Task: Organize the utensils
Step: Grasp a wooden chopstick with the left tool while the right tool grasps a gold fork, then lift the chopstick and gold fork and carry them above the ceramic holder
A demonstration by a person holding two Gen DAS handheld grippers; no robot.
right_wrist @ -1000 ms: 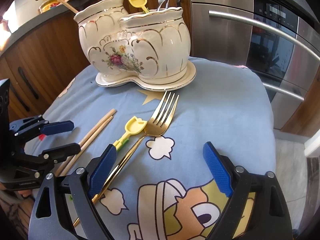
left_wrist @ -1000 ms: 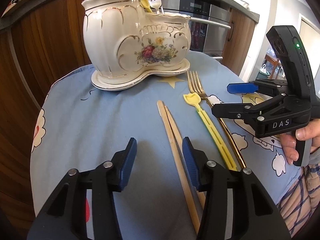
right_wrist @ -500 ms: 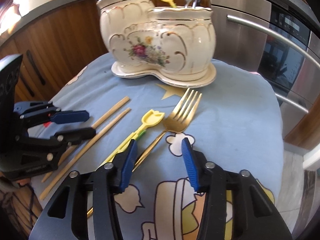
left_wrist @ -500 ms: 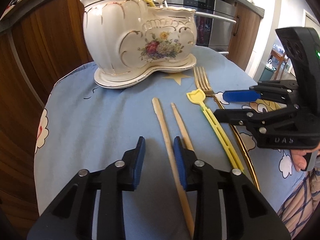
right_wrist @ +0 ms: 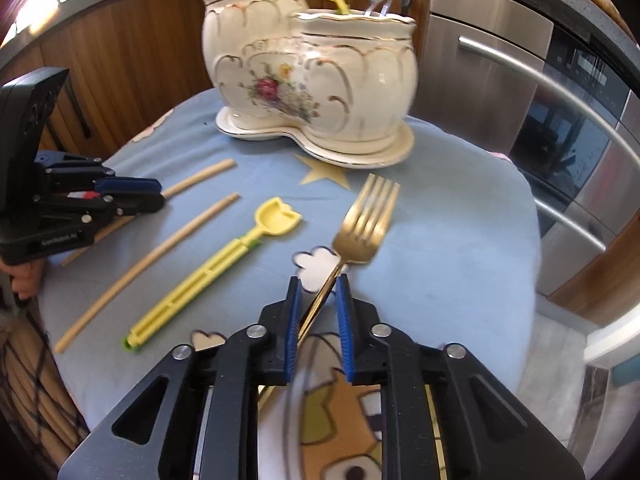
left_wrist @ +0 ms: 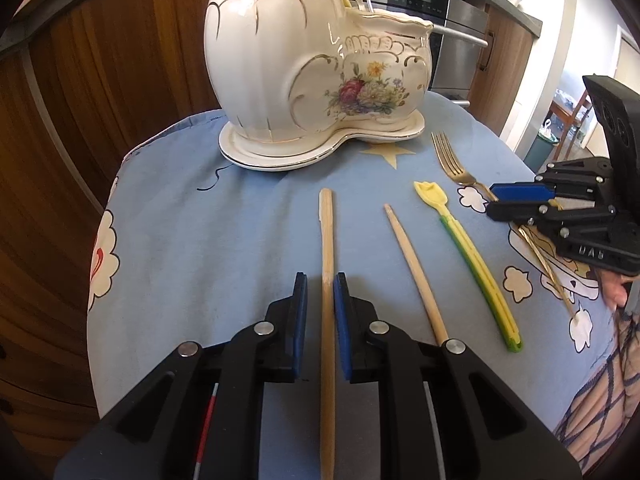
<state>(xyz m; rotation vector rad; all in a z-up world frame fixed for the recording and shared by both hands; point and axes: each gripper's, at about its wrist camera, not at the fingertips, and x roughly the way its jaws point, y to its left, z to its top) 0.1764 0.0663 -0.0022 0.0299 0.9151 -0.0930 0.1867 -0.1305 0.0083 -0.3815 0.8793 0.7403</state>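
Straddling one wooden chopstick on the blue cartoon tablecloth, the left gripper has its blue pads drawn in close on either side of the stick; the right pad touches it, a sliver of gap shows at the left, so a firm pinch cannot be confirmed. The second chopstick lies just to the right, apart from the first. Beside it lies a yellow-green utensil with a tulip-shaped head. The right gripper has its pads narrowed around the handle of the gold fork, tines pointing toward the white floral ceramic holder. The holder stands on its saucer at the far side, already containing utensils.
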